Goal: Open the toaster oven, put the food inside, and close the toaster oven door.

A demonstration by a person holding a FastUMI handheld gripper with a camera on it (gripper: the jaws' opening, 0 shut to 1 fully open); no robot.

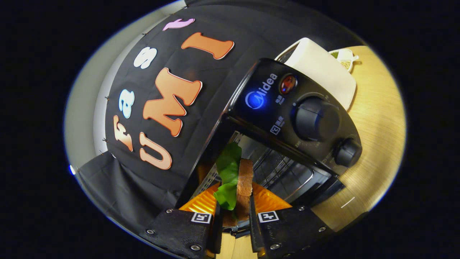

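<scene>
A sandwich [240, 181] of brown bread with a green lettuce leaf stands on edge between my two fingers, and my gripper [235, 212] is shut on it. Just beyond it gapes the open cavity of the black toaster oven [264, 100], with its wire rack [284, 169] visible inside. The view is strongly tilted, so the oven appears rolled to one side. Its control panel carries two dark knobs [316, 118] and a red lamp [288, 83]. The oven's door is hidden below the fingers; a glass edge shows near the sandwich's lower end.
The oven stands on a light wooden table [377, 118]. A white box-like object [323, 70] sits behind the oven, and a small white dish with something green [343, 57] lies past it. Black cloth hangs close on the oven's other side.
</scene>
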